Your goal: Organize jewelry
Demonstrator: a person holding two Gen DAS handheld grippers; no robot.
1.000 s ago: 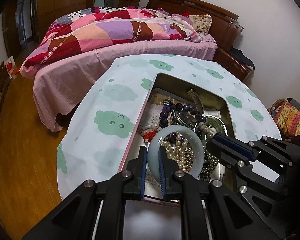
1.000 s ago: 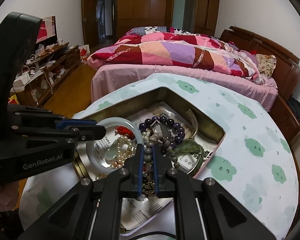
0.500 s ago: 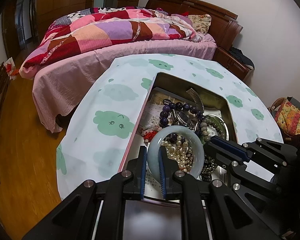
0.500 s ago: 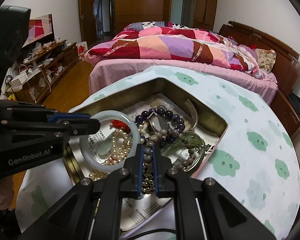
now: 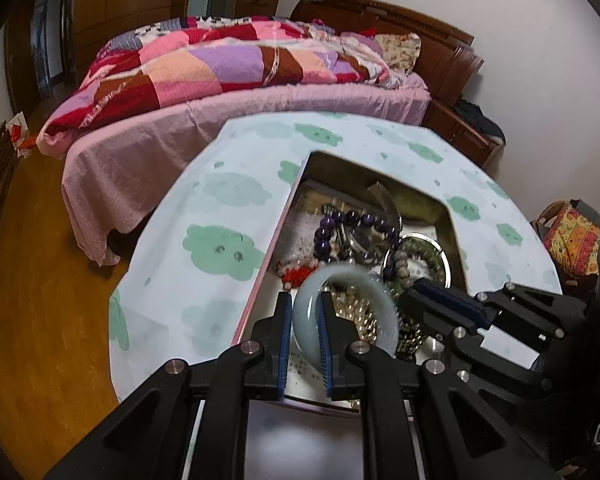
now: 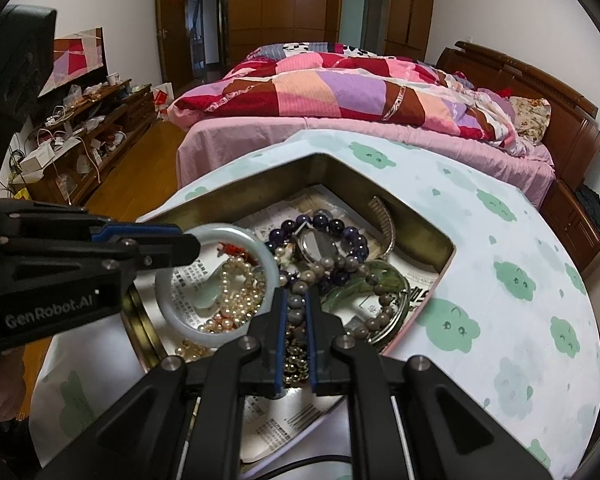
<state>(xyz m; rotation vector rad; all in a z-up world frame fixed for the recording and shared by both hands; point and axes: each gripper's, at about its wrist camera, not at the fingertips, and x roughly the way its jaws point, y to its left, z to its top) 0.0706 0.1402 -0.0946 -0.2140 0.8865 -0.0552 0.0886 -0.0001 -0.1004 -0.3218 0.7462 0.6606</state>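
A metal tin (image 5: pixel 448 216) lined with newspaper holds tangled jewelry on the round table. My left gripper (image 5: pixel 304 308) is shut on a pale jade bangle (image 5: pixel 384 300) and holds it upright over the tin; the bangle also shows in the right wrist view (image 6: pixel 268 256). My right gripper (image 6: pixel 296 304) is shut on a strand of grey-brown beads (image 6: pixel 296 312) above the tin (image 6: pixel 324 168). A purple bead bracelet (image 6: pixel 340 228), a pearl strand (image 6: pixel 236 284), a green bangle (image 6: pixel 364 280) and a red charm (image 5: pixel 296 276) lie in the tin.
The table wears a white cloth with green cloud prints (image 6: pixel 512 276). A bed with a patchwork quilt (image 6: pixel 340 92) stands behind it. A cluttered low wooden cabinet (image 6: pixel 80 128) lines the left wall. A colourful bag (image 5: pixel 572 240) sits on the floor at right.
Both grippers have lifted a little with the bangle and the bead strand. Their grips look unchanged.
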